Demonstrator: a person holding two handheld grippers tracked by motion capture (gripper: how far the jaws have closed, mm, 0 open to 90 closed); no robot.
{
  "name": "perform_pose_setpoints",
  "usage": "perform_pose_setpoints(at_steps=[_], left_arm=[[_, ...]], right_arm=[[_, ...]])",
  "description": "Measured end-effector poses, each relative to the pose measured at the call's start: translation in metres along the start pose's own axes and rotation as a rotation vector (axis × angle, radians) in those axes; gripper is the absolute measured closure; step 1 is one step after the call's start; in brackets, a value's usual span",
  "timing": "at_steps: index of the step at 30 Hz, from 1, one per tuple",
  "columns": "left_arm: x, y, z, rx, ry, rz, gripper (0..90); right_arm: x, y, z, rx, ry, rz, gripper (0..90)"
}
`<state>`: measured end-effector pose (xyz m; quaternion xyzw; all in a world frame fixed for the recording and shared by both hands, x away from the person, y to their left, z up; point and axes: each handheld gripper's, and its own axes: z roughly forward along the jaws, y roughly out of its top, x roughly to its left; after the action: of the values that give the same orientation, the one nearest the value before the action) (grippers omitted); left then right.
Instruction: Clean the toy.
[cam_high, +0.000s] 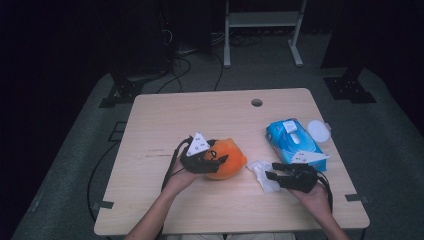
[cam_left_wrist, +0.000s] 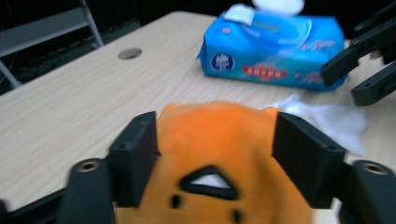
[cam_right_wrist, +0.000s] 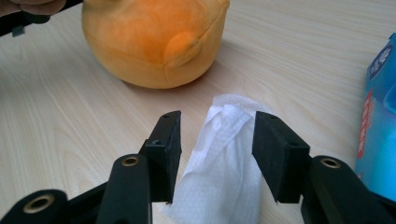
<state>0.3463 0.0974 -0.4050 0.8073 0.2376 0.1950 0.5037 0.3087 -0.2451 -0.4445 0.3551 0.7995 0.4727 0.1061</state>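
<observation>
Orange plush toy (cam_high: 227, 158): lying near the middle of the wooden surface (cam_high: 200, 115), rounded, with a small black-outlined triangle marking facing the left gripper view. Left gripper (cam_high: 212, 161), carried in the person's left hand (cam_high: 181, 177), is reaching over the toy from its left side; the jaws are standing apart on either flank of the plush, and whether the pads are pressing into it cannot be told. A grey three-cornered plate is sitting on top of this gripper.

White wipe (cam_high: 263, 173): lying crumpled on the surface just right of the toy, apart from it. Right gripper (cam_high: 276, 174), carried in the person's right hand (cam_high: 314, 192), is pointing leftward at the wipe; its jaws are standing apart with the wipe running up between them, the cloth looking loose rather than pinched.

Blue wipes pack (cam_high: 294, 142): lying flat near the right edge of the surface, just behind the right gripper, its white flap facing up. White round lid (cam_high: 318, 130): resting just beside the pack's far right end.

Round hole (cam_high: 256, 102): showing in the surface near its far edge.
</observation>
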Motion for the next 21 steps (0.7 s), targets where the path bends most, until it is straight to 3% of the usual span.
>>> perform_pose_setpoints(at_steps=[5, 15, 17, 21], left_arm=[[0.003, -0.004, -0.016, 0.0, 0.018, -0.025, 20.2], [0.008, -0.022, -0.04, -0.008, 0.048, -0.065, 17.5], [0.01, -0.028, -0.044, -0.012, 0.049, -0.095, 17.4], [0.013, -0.039, -0.051, 0.001, 0.068, -0.112, 17.3]], right_arm=[[0.0, 0.002, -0.005, -0.01, -0.014, 0.002, 48.1], [0.002, 0.004, -0.008, -0.02, -0.033, -0.004, 43.6], [0.002, 0.003, -0.01, -0.023, -0.035, -0.005, 42.6], [0.001, 0.003, -0.011, -0.025, -0.04, 0.0, 41.4]])
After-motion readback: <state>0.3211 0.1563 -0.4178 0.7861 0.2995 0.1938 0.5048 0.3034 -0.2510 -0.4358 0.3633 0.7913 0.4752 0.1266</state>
